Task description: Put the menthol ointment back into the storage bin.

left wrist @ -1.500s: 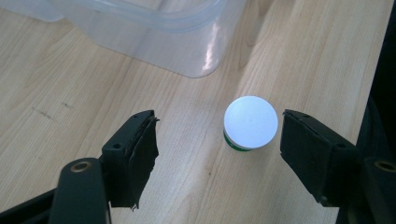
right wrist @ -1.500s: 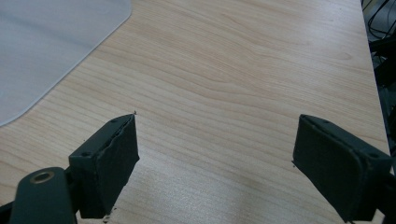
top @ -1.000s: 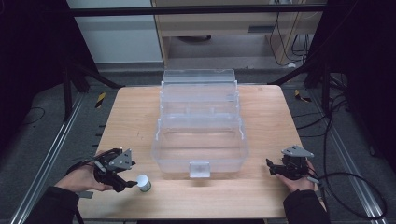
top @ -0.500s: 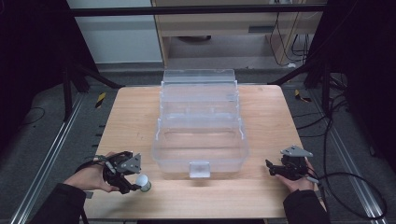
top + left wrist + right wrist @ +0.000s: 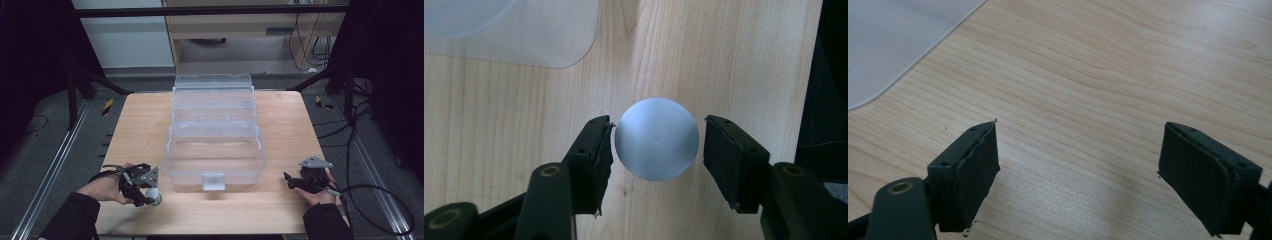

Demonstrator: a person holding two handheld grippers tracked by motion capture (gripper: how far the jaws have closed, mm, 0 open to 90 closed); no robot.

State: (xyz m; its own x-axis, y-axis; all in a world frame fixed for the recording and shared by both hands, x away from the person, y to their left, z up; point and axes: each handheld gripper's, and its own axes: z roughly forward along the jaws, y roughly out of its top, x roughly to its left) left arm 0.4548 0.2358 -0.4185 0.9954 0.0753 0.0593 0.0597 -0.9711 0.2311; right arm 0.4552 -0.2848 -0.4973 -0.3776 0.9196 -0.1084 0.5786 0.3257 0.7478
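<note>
A wooden table (image 5: 135,130) fills the middle of the high view, with a clear plastic storage box (image 5: 214,135) standing at its centre and running from the near edge toward the far edge.

In the lower left of the high view, a person's left hand (image 5: 106,187) reaches in from the bottom edge, the dark sleeve (image 5: 70,220) low over the table's near corner. It holds the left gripper (image 5: 148,192) pointing toward the right of the frame, just beside the box's near left corner. A small pale round cylinder (image 5: 153,195) sits at its tip, on the table near the front edge.

In the left gripper view, the cylinder (image 5: 656,138) appears as a flat grey disc at the centre of the frame, seen end-on, resting on the wood. The two black jaws stand apart on either side of it. The left jaw's pad (image 5: 596,155) looks to be touching or almost touching the disc's edge; the right pad (image 5: 726,155) is a small gap away. The jaws are spread and not clamped on it. A corner of the clear box (image 5: 524,30) shows in the upper left.

In the lower right of the high view, the right hand (image 5: 320,192) holds the right gripper (image 5: 287,179) low on the table, pointing left toward the box, well apart from it. In the right gripper view, its jaws are spread wide over bare wood with nothing between them; the box's rounded corner (image 5: 893,45) lies in the upper left.
</note>
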